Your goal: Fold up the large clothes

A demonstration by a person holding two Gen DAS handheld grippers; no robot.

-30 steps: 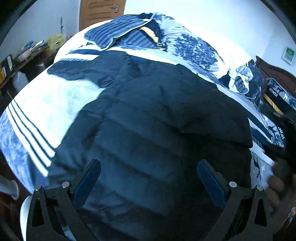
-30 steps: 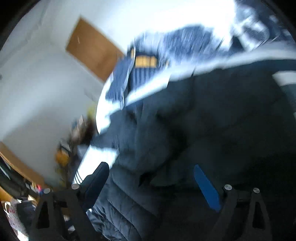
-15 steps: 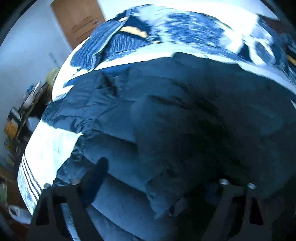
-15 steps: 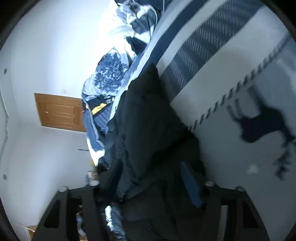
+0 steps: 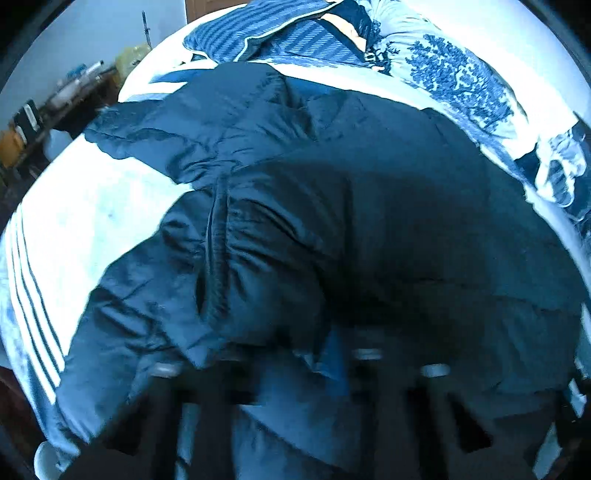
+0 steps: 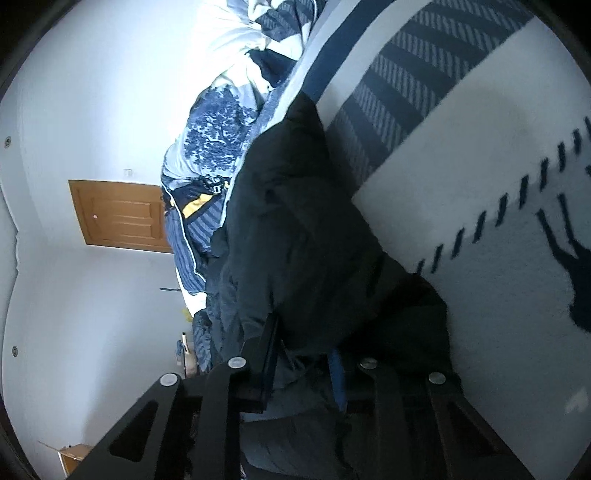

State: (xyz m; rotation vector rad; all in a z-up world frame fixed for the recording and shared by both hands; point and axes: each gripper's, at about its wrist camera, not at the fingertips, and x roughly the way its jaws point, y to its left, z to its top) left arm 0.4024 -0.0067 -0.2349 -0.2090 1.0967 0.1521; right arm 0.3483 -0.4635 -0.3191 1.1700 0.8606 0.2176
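A dark navy puffer jacket (image 5: 332, 221) lies spread over the bed (image 5: 92, 221), its quilted hem nearest me. My left gripper (image 5: 310, 362) is shut on a bunched fold of that near edge, and the fabric hides most of its fingers. In the right wrist view, which is rolled on its side, the jacket (image 6: 295, 240) runs along the white and blue bed cover (image 6: 461, 184). My right gripper (image 6: 303, 362) is closing, with the jacket's edge packed between its fingers and pressed by both pads.
A crumpled blue-patterned duvet (image 5: 461, 81) and a striped blue garment (image 5: 277, 29) lie at the head of the bed. A cluttered desk (image 5: 55, 99) stands to the left. A wooden door (image 6: 122, 214) is in the far wall.
Both grippers came down onto the jacket's near edge and closed from wide open onto its fabric. The right view rolled onto its side. The jacket's edge is now bunched up.
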